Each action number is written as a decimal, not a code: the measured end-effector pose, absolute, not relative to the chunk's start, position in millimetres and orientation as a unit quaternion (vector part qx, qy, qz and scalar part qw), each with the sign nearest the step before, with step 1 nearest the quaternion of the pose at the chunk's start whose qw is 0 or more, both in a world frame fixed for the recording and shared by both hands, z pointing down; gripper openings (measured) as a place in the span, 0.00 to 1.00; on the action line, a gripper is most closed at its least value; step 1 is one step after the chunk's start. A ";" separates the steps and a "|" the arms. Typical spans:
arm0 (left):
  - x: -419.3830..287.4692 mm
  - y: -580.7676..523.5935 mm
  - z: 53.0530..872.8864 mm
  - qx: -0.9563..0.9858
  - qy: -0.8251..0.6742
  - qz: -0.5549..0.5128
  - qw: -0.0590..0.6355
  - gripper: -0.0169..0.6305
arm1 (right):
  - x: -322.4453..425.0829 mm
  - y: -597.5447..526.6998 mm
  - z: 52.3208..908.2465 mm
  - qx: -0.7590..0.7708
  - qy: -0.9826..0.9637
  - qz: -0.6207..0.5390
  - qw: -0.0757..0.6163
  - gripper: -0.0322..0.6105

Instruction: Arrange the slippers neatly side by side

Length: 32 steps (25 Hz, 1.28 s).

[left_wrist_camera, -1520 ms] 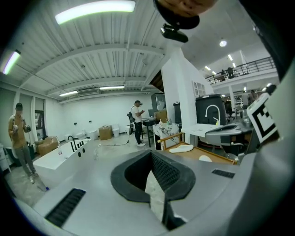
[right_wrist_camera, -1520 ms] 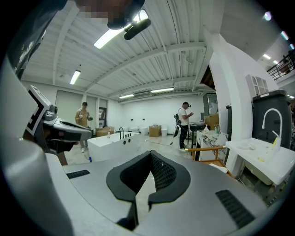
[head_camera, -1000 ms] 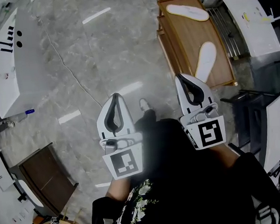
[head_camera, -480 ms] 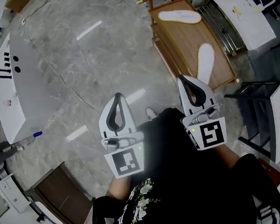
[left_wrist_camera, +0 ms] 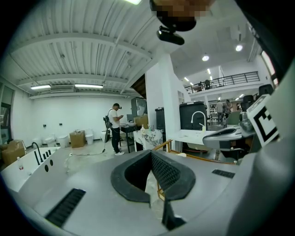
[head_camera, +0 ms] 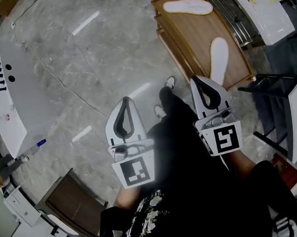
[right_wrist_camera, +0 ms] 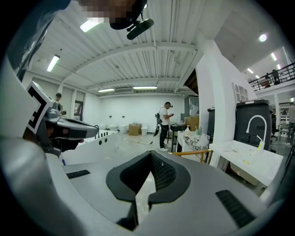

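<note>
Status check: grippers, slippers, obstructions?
Both shut, empty: left gripper, right gripper. Far slipper, near slipper apart on wooden table, not parallel. No obstruction seen.

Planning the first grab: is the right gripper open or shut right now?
Shut and empty. The right gripper shows its jaw tips touching in its own view, nothing between them.

No legible words or numbers, black-and-white square marker (head_camera: 134,173) on left gripper (head_camera: 124,101), another on right gripper (head_camera: 196,80)
</note>
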<state>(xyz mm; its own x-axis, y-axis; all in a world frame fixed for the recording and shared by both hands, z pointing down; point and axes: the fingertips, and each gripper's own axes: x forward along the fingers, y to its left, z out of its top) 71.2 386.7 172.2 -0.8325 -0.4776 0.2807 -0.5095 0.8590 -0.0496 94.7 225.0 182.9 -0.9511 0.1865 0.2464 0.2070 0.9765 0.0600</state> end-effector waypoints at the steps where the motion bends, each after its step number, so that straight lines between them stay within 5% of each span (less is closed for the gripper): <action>1: 64.7 385.6 173.9 0.260 -0.954 0.064 0.132 0.03 | 89.3 224.9 184.2 -0.100 -0.987 -0.041 0.122 0.05; 16: -45.8 307.0 178.9 0.323 -0.933 0.081 0.139 0.03 | 5.3 162.1 212.3 -0.045 -0.985 -0.004 0.168 0.05; 32: -97.2 215.3 152.2 0.390 -0.908 0.123 0.091 0.03 | -39.1 103.0 194.8 -0.004 -0.993 0.020 0.118 0.05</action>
<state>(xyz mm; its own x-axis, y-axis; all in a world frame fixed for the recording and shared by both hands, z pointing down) -97.2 215.3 152.2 -0.6790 -0.6864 0.2603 -0.7309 0.6654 -0.1518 -39.1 103.0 194.8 -0.9721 0.0124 0.2344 0.0032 0.9992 -0.0397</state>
